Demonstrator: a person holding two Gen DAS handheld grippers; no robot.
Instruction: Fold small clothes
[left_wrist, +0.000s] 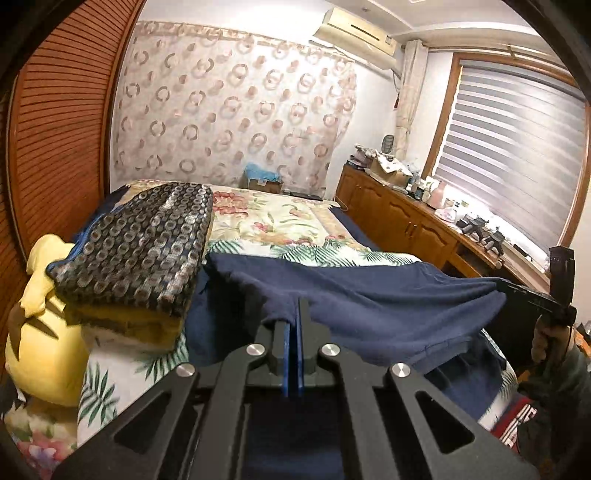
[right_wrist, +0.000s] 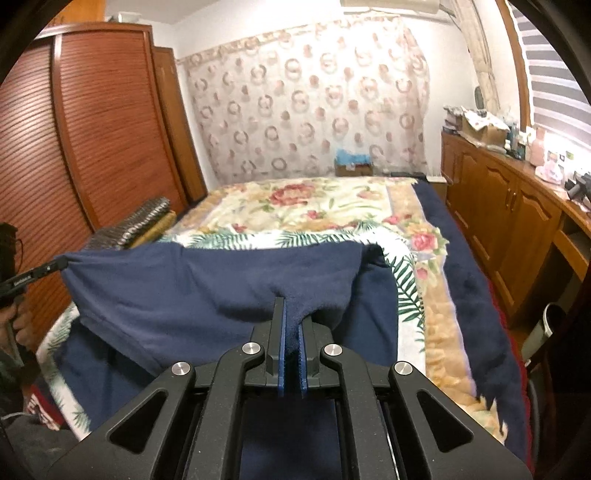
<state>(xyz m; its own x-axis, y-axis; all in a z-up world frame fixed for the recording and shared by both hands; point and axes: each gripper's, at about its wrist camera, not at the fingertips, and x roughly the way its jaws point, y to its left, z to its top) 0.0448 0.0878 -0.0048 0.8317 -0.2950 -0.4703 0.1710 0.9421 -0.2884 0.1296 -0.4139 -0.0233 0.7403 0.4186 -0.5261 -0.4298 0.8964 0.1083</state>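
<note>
A navy blue garment (left_wrist: 369, 306) hangs stretched between both grippers above the bed. My left gripper (left_wrist: 297, 301) is shut on one edge of it, cloth pinched between the blue pads. In the left wrist view the right gripper (left_wrist: 502, 286) holds the garment's far corner at the right, a hand below it. My right gripper (right_wrist: 291, 306) is shut on the navy garment (right_wrist: 207, 291), with cloth bunched between its pads. At the left of the right wrist view, the left gripper (right_wrist: 61, 264) pinches the other corner. The garment's lower part drapes onto the bed.
The bed has a floral blanket (left_wrist: 280, 218) and a navy cover (right_wrist: 469, 280). A folded stack of clothes (left_wrist: 140, 243) and a yellow plush toy (left_wrist: 40, 325) lie at the left. A wooden wardrobe (right_wrist: 92, 129) stands left, a cluttered wooden sideboard (right_wrist: 517, 206) right.
</note>
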